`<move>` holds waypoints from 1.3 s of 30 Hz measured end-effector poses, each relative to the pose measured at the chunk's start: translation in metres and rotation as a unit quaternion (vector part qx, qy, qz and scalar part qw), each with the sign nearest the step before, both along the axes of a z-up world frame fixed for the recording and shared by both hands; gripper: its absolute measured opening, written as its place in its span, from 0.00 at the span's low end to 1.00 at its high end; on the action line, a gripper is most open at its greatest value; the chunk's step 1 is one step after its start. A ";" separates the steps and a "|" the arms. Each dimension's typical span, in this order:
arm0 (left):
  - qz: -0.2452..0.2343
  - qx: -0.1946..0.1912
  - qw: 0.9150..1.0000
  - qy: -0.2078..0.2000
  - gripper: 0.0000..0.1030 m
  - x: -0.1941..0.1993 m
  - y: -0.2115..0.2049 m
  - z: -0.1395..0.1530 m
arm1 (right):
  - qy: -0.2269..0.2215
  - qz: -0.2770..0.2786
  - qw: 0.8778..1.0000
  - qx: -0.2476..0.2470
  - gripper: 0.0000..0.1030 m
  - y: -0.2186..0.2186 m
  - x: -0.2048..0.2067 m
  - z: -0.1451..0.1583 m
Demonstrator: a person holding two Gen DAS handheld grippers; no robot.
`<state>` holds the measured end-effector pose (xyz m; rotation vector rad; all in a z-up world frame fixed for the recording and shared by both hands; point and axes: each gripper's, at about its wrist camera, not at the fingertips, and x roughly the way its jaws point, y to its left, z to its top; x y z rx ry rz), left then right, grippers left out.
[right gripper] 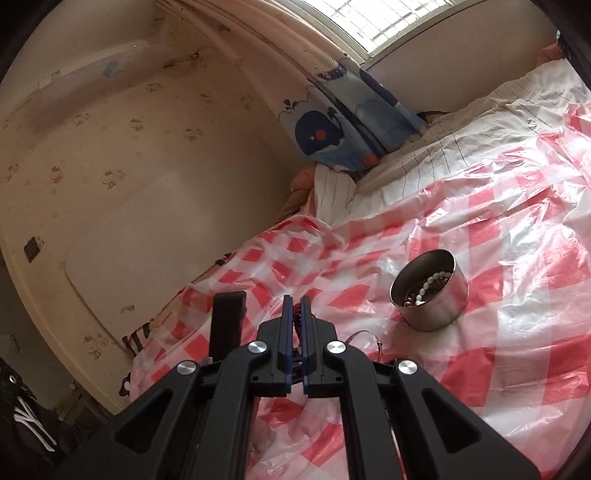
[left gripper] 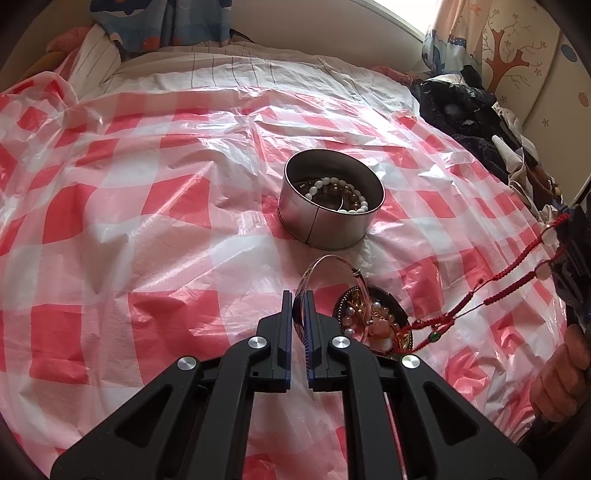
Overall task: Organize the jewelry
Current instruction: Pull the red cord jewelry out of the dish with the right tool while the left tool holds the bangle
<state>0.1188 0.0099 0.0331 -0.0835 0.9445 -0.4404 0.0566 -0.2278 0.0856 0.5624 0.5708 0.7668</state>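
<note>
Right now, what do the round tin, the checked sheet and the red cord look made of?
Round tin: likely metal, brushed grey, with a visible side seam. Checked sheet: thin plastic film, glossy and crinkled. Red cord: apparently braided thread, matte, with a small green bead.

- a red-and-white checked plastic sheet [left gripper: 147,206] covers the bed
- a blue whale-print curtain [right gripper: 343,122] hangs by the window [right gripper: 388,22]
- dark clothes [left gripper: 465,107] lie at the bed's edge
</note>
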 end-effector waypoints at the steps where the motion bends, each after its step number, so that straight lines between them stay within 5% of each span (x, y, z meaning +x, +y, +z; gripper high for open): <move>1: 0.000 0.000 1.000 0.000 0.05 0.000 0.000 0.000 | 0.009 0.014 0.999 0.031 0.04 -0.002 0.002 -0.004; 2: 0.000 0.001 1.000 0.000 0.05 0.000 0.000 0.000 | 0.011 0.016 0.999 0.050 0.04 -0.006 0.002 -0.004; 4: -0.002 0.001 1.000 0.001 0.05 0.000 0.000 -0.001 | 0.011 -0.029 0.998 -0.059 0.04 0.002 0.003 0.001; 5: -0.002 0.001 1.000 0.002 0.05 0.000 0.000 -0.001 | 0.023 -0.027 0.998 -0.061 0.04 0.002 0.005 -0.004; 7: -0.004 0.002 1.000 0.002 0.05 0.000 -0.001 -0.002 | 0.037 -0.003 0.999 0.001 0.04 -0.002 0.006 -0.012; 11: -0.003 0.002 1.000 0.002 0.05 0.001 0.000 -0.002 | -0.026 0.030 0.998 0.056 0.04 -0.005 -0.009 0.009; 13: -0.004 0.003 1.000 0.003 0.05 0.001 0.000 -0.002 | 0.008 -0.024 0.999 -0.044 0.04 -0.002 0.000 0.002; 14: -0.005 0.003 1.000 0.003 0.05 0.001 0.000 -0.002 | 0.032 -0.022 0.998 -0.043 0.04 -0.002 0.004 -0.007; 16: -0.004 0.003 1.000 0.002 0.05 0.002 0.000 -0.002 | 0.038 0.030 0.998 0.046 0.04 -0.005 0.005 -0.011; 18: -0.004 0.003 1.000 0.002 0.05 0.001 0.000 -0.002 | 0.009 -0.011 0.999 -0.041 0.04 0.002 0.000 0.003; 21: -0.005 0.004 1.000 0.002 0.05 0.001 0.000 -0.002 | 0.040 0.026 0.998 0.042 0.04 -0.007 0.005 -0.012; 23: -0.004 0.004 1.000 0.003 0.05 0.001 0.000 -0.002 | 0.022 0.009 1.000 0.010 0.04 -0.004 0.003 -0.003; 32: -0.004 0.004 1.000 0.003 0.05 0.001 0.000 -0.003 | 0.021 0.040 0.998 0.050 0.04 -0.002 0.005 -0.006; 33: -0.005 0.004 1.000 0.003 0.05 0.001 0.000 -0.002 | 0.026 0.023 0.999 0.027 0.04 -0.003 0.005 -0.007; 34: -0.005 0.004 1.000 0.003 0.05 0.001 -0.001 -0.003 | 0.038 -0.018 0.997 -0.060 0.04 0.004 0.009 -0.010; 35: -0.006 0.004 1.000 0.003 0.05 0.000 -0.002 -0.004 | 0.056 -0.065 0.978 -0.188 0.04 0.019 0.014 -0.020; 36: -0.006 0.004 1.000 0.004 0.05 0.000 -0.002 -0.004 | 0.075 -0.088 0.958 -0.262 0.04 0.029 0.020 -0.033; 39: -0.006 0.003 1.000 0.003 0.05 -0.001 -0.002 -0.004 | 0.146 -0.075 0.968 -0.191 0.05 0.019 0.031 -0.057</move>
